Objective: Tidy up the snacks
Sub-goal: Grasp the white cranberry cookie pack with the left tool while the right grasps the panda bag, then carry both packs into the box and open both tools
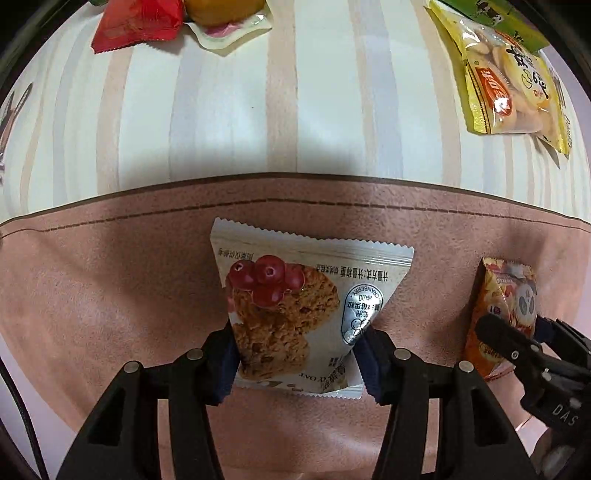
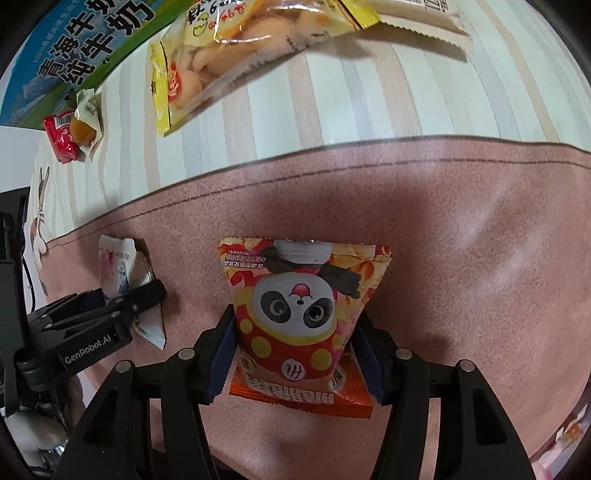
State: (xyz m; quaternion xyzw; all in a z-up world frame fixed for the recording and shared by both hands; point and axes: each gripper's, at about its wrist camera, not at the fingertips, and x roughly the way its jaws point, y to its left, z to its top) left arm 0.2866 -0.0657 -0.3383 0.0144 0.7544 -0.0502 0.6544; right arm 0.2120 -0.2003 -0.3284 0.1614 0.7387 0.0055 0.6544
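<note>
My left gripper point(image 1: 297, 354) points down over the pink mat point(image 1: 110, 295), shut on a white cranberry oat cookie packet point(image 1: 288, 306). Its blue pads point(image 1: 229, 354) press the packet's two sides. The right wrist view shows this gripper point(image 2: 122, 295) at the left with the same white packet point(image 2: 118, 266). My right gripper point(image 2: 295, 354) is shut on an orange packet with a panda point(image 2: 299, 295), which its pads pinch near the lower end. In the left wrist view, the right gripper point(image 1: 517, 325) and its orange packet point(image 1: 495, 295) stand at the right, close beside the cookie packet.
Beyond the mat's stitched edge lies a striped tablecloth point(image 1: 295, 92). On it are a red packet point(image 1: 136, 22), a wrapped orange snack point(image 1: 221, 14), a yellow bag of biscuits point(image 1: 509, 85) and a green milk carton point(image 2: 74, 55). A white packet point(image 2: 424, 22) lies at the far right.
</note>
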